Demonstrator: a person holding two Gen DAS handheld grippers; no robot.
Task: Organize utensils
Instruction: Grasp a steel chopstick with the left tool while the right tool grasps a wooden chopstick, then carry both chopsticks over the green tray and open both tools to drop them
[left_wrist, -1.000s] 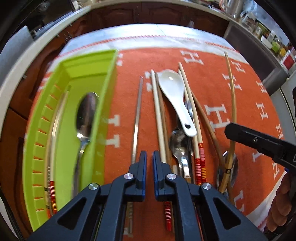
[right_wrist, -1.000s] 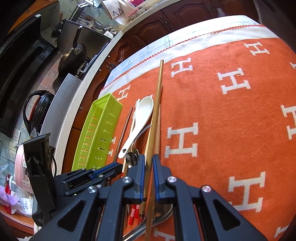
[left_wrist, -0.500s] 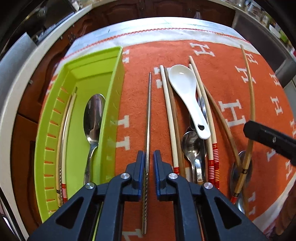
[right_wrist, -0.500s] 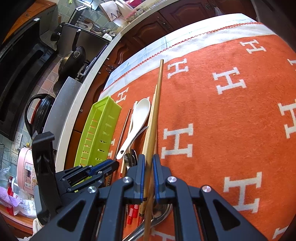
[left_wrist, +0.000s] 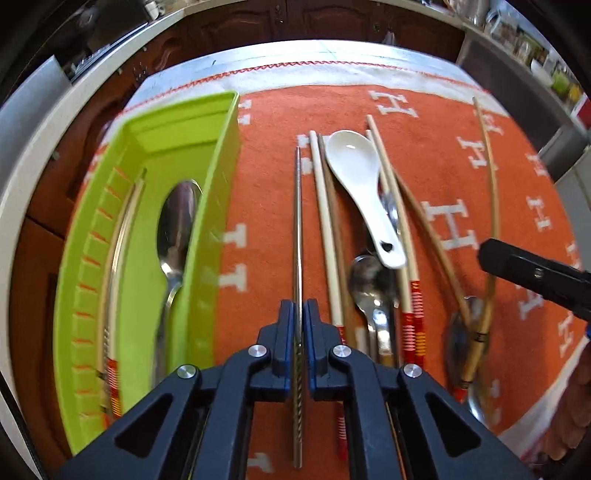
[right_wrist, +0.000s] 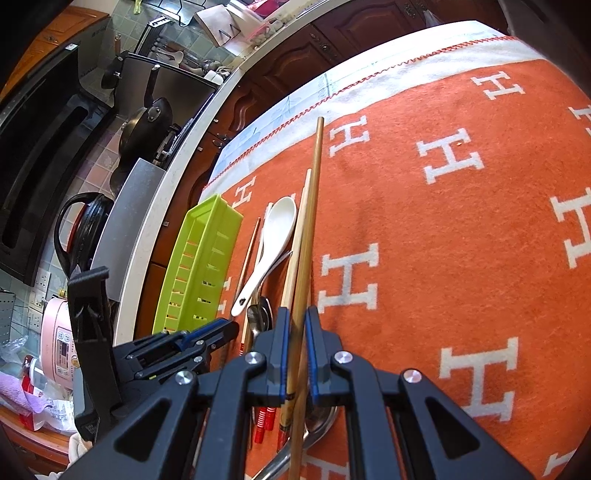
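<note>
Since earlier, left gripper (left_wrist: 298, 325) clamped the metal chopstick (left_wrist: 297, 221) beside green tray (left_wrist: 218, 177) holding a spoon (left_wrist: 177, 225); right gripper (right_wrist: 294, 332) grips a wooden chopstick (right_wrist: 312, 206).

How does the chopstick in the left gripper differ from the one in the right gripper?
The left gripper is shut on a thin metal chopstick, silver with a ridged grip end; the right gripper is shut on a thicker wooden chopstick, plain brown. The metal chopstick sits next to the green tray; the wooden chopstick is on the far side of the white spoon from that tray. Both run straight ahead between closed jaws, over the orange cloth.
</note>
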